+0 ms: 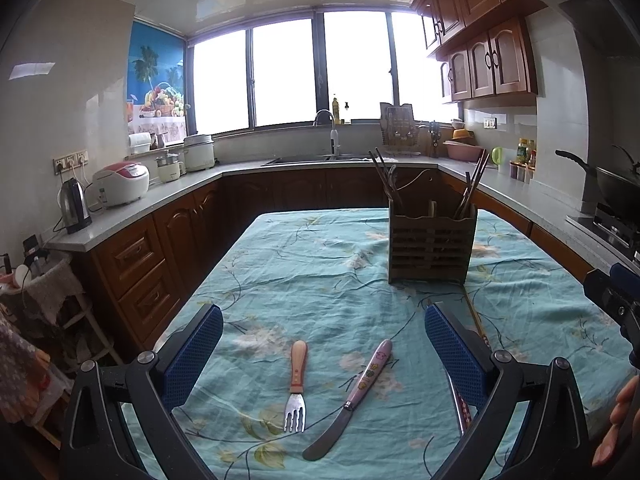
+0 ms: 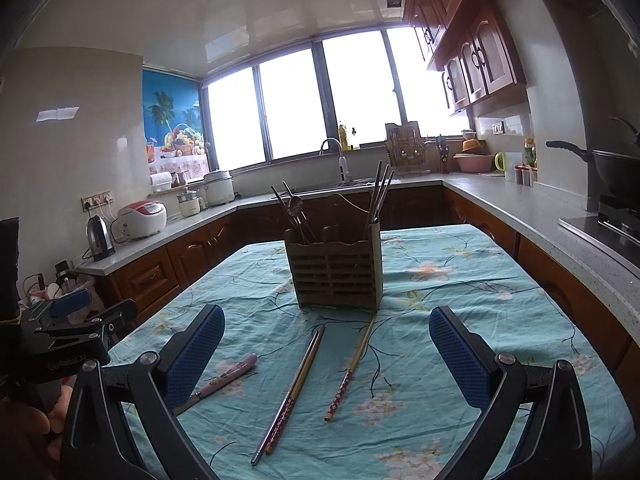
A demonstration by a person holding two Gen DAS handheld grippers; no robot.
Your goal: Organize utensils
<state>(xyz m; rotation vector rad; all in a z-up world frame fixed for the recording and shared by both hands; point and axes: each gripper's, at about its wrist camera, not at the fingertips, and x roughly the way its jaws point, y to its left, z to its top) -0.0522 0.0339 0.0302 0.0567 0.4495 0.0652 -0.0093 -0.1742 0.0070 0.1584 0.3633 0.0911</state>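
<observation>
Holder (image 2: pixel 335 268): stands on the table (image 2: pixel 480 300), toward its far end.
In holder: chopsticks (image 2: pixel 380 196) right compartment, spoon (image 2: pixel 296 206) left.
Before holder: loose chopsticks (image 2: pixel 294 392), (image 2: pixel 352 368) lie on the cloth.
Left of them: knife (image 1: pixel 352 396); fork (image 1: pixel 297 388) left of the knife.

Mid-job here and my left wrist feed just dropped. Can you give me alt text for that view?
The open left claw hovers over a teal floral tablecloth, with a wooden-handled fork and a pink-handled butter knife lying between its fingers. Further back, to the right, stands a slatted wooden utensil holder with chopsticks and utensils in it; kitchen counters and bright windows lie beyond.
</observation>
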